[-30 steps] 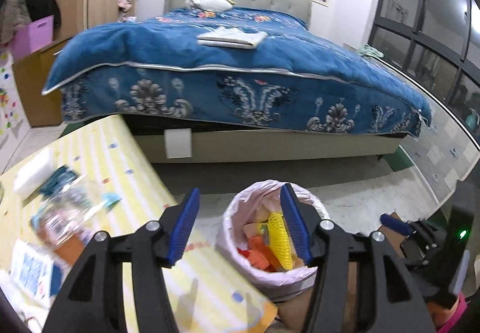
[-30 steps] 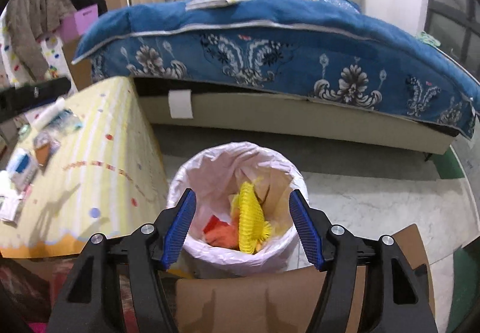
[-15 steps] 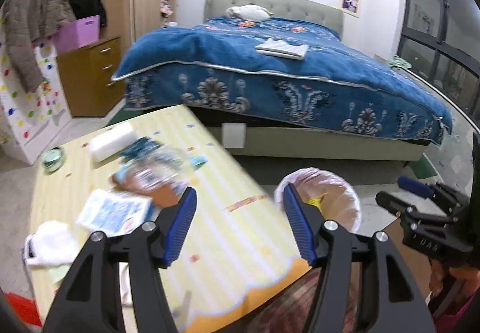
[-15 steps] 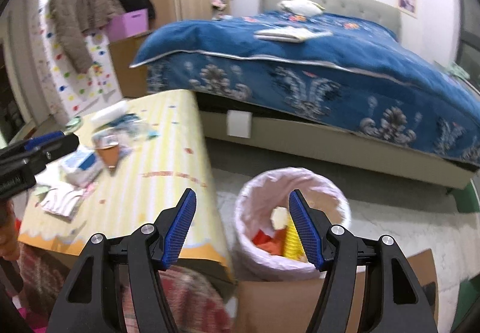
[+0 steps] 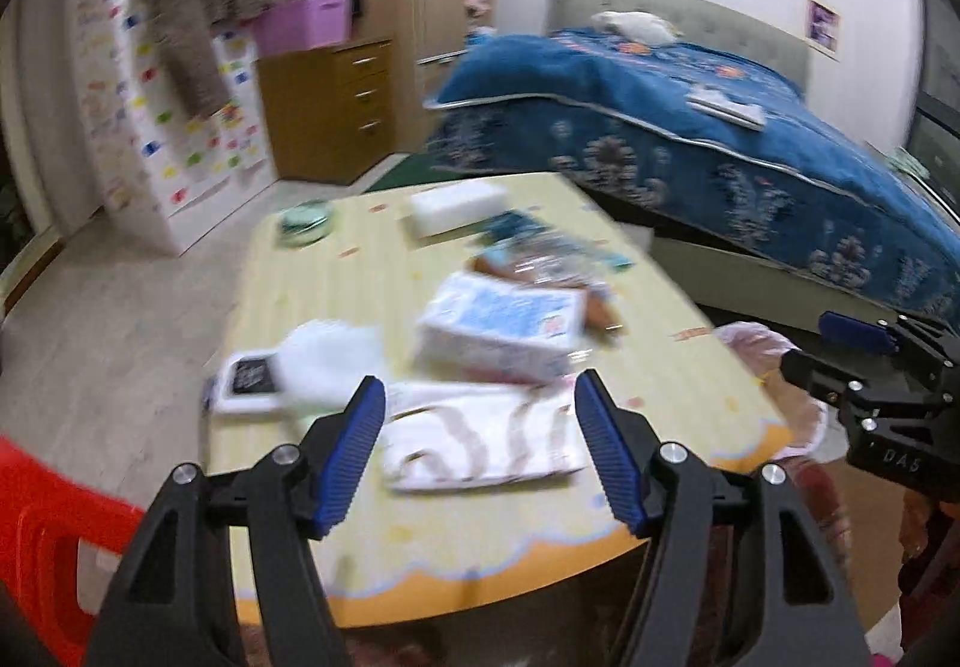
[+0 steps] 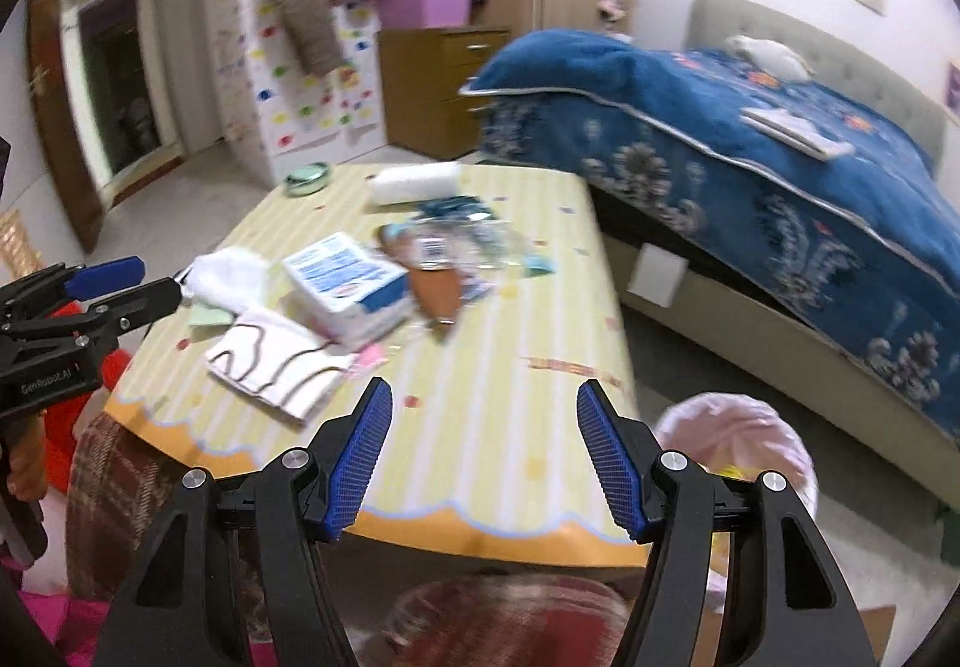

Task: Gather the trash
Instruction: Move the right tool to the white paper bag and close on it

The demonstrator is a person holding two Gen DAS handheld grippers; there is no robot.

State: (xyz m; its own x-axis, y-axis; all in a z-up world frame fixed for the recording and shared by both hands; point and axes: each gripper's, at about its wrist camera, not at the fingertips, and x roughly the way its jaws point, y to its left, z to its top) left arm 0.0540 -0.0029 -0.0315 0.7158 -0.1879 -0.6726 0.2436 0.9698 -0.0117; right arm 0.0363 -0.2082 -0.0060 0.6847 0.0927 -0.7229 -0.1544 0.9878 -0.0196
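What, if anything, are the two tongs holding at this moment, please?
Nothing is held. The left tongs and the right tongs both stand open and empty above the table.

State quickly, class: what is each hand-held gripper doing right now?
Left hand-held gripper: open, jaws just opening wider, holding nothing.
Right hand-held gripper: open, holding nothing.
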